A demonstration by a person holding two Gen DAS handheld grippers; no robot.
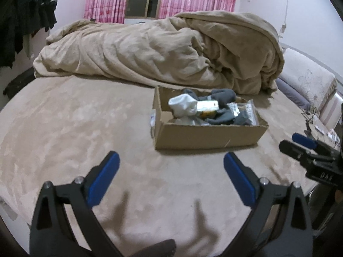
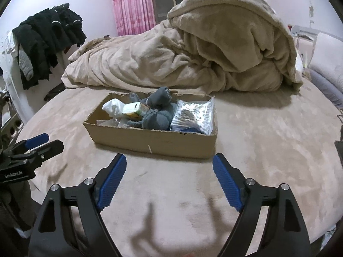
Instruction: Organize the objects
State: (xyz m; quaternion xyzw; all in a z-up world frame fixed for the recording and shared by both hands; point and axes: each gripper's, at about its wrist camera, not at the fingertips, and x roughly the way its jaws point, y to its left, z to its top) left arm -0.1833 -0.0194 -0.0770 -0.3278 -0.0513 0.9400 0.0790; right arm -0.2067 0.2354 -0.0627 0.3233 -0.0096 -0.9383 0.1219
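An open cardboard box [image 1: 205,136] stands on the beige bed; it also shows in the right wrist view [image 2: 154,141]. It holds grey socks [image 2: 157,118], a white cloth [image 2: 113,107], a small yellow-white carton [image 2: 135,109] and a clear zip bag [image 2: 193,115]. My left gripper [image 1: 171,160] is open and empty, above the bed just short of the box. My right gripper [image 2: 169,160] is open and empty, also just short of the box. The right gripper also shows at the right edge of the left wrist view [image 1: 300,143].
A crumpled beige duvet [image 1: 160,51] lies piled behind the box. Pillows [image 1: 308,79] are at the right. Black clothes [image 2: 45,42] hang at the left. Pink curtains [image 1: 107,0] cover the far wall. The bed sheet [image 1: 64,128] spreads left of the box.
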